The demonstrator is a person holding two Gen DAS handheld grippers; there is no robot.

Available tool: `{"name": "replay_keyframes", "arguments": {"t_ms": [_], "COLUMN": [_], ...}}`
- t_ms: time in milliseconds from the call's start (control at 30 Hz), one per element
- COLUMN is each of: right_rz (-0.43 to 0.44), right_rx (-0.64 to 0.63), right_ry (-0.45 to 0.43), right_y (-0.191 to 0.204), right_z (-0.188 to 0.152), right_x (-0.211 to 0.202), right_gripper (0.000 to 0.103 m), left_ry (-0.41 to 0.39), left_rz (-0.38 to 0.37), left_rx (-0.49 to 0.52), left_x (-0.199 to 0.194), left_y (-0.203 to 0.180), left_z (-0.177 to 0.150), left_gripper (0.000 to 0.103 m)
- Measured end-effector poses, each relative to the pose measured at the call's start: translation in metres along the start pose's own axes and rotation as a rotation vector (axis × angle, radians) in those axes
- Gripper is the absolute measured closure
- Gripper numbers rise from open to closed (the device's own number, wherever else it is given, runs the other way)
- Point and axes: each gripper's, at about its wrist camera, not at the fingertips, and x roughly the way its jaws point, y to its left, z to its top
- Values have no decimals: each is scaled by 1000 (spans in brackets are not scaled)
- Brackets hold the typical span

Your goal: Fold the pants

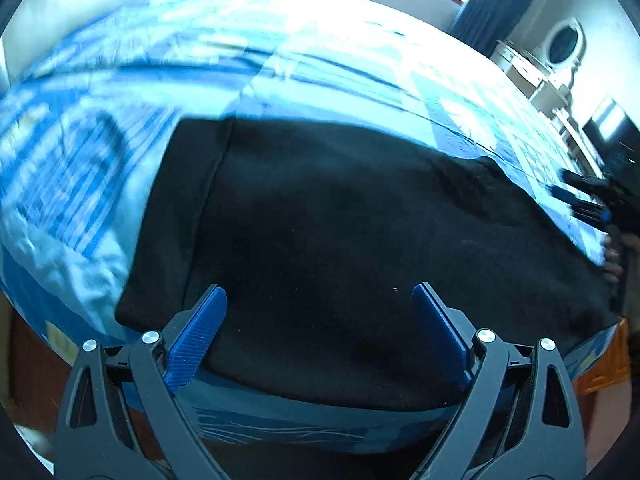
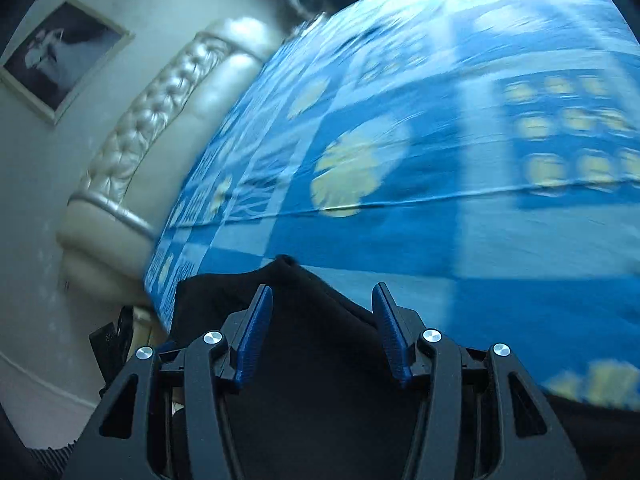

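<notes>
While spread flat on the blue patterned bedspread (image 1: 304,72), black pants (image 1: 340,220) across the bed's near edge. Left gripper (image 1: 320,304) above the fabric, blue pads (image 1: 200,332) wide apart, gripping nothing. Right gripper (image 2: 322,312) likewise parted over a raised dark fold, tufted headboard (image 2: 168,92) beyond.

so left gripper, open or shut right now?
Open. The left gripper has its blue fingers spread wide above the black pants, with nothing between them.
</notes>
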Motion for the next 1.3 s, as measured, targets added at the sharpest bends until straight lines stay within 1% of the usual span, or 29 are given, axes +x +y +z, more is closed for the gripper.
{"name": "replay_keyframes", "arguments": {"t_ms": [67,100,200,333,400,433,533,633,667,800,1000,1300], "right_rz": [2,-14,-17,-23,-28,-33,-78,-130,-142,-170,-173,-151], "right_rx": [-32,-48,-64,-86,-96,-104,-159,-171,-171,-174,-158,-111], "right_ry": [56,82,134,166,192,208,198,159,148,154,156,150], "right_y": [8,12,15,22,25,29,41,47,48,48,45,37], "right_z": [7,11,13,11,11,12,9,11,12,14,16,19], "right_x": [29,42,63,74,77,83,82,80,80,86,90,92], "right_gripper": [51,51,51,51,67,77,88,93,98,98,98,98], "left_ry": [2,8,17,25,24,25,28,29,29,29,26,27], "left_rz": [-1,3,13,42,44,43,46,50,51,54,63,62], "left_rx": [4,13,24,71,74,73,71,74,75,79,94,93], "left_x": [1,2,6,10,11,11,13,13,13,14,15,15], "left_y": [-1,-2,-4,-9,-10,-10,-9,-10,-10,-10,-11,-11], "left_z": [1,2,1,0,0,0,1,1,1,0,0,1], "left_gripper": [8,8,7,5,4,4,4,4,4,3,3,3]}}
